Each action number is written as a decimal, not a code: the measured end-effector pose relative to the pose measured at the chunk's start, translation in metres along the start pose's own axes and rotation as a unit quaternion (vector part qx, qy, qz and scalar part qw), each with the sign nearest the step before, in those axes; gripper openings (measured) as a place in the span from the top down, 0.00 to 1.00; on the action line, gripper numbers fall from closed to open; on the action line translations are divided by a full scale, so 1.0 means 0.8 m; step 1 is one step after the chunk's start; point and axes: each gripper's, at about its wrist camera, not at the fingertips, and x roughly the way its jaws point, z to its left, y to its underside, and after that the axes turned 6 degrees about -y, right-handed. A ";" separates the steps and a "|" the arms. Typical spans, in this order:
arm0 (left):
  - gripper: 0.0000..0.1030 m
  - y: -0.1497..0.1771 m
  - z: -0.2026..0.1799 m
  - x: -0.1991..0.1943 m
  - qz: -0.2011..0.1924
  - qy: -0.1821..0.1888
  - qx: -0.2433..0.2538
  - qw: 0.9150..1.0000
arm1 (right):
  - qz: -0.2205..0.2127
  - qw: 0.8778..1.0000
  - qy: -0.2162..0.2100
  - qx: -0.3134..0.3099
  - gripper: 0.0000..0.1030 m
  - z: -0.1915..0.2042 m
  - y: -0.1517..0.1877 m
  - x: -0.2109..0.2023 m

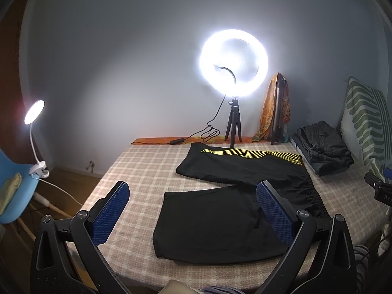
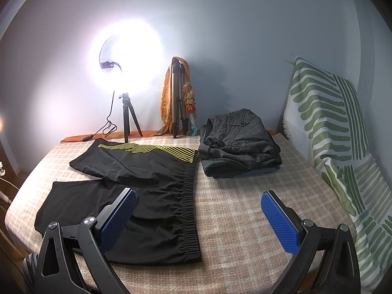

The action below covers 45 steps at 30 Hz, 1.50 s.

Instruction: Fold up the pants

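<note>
Black shorts-style pants (image 1: 220, 220) with yellow wavy stripes lie spread flat on the checked bedspread (image 1: 137, 166), legs pointing left, elastic waistband to the right. They also show in the right wrist view (image 2: 137, 196). My left gripper (image 1: 193, 196) is open and empty, hovering above the near leg. My right gripper (image 2: 198, 203) is open and empty, hovering above the waistband (image 2: 189, 208) and the bare bedspread (image 2: 240, 196) beside it.
A pile of folded grey clothes (image 2: 240, 142) sits at the back right of the bed. A lit ring light on a tripod (image 1: 234, 63), a folded tripod with a scarf (image 2: 177, 98) and a striped pillow (image 2: 330, 112) line the edges. A clip lamp (image 1: 34, 112) and blue chair (image 1: 14, 196) stand left.
</note>
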 end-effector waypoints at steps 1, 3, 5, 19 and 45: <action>0.00 0.001 0.001 -0.001 0.000 0.000 0.000 1.000 | 0.000 1.000 -0.001 0.000 0.00 0.000 0.000 0.000; 0.00 0.001 0.001 -0.001 0.000 0.001 0.001 1.000 | 0.001 1.000 -0.002 0.001 0.00 0.000 0.000 0.000; 0.00 0.001 0.001 -0.001 0.000 0.000 0.001 1.000 | 0.002 1.000 -0.004 0.001 0.00 0.001 -0.001 0.001; 0.00 -0.001 -0.001 0.015 0.006 -0.004 0.003 1.000 | 0.008 1.000 -0.011 0.003 0.00 0.001 -0.005 0.015; 0.00 -0.029 0.038 0.148 0.029 0.039 0.019 0.999 | 0.026 0.996 -0.083 -0.007 0.00 -0.006 -0.060 0.113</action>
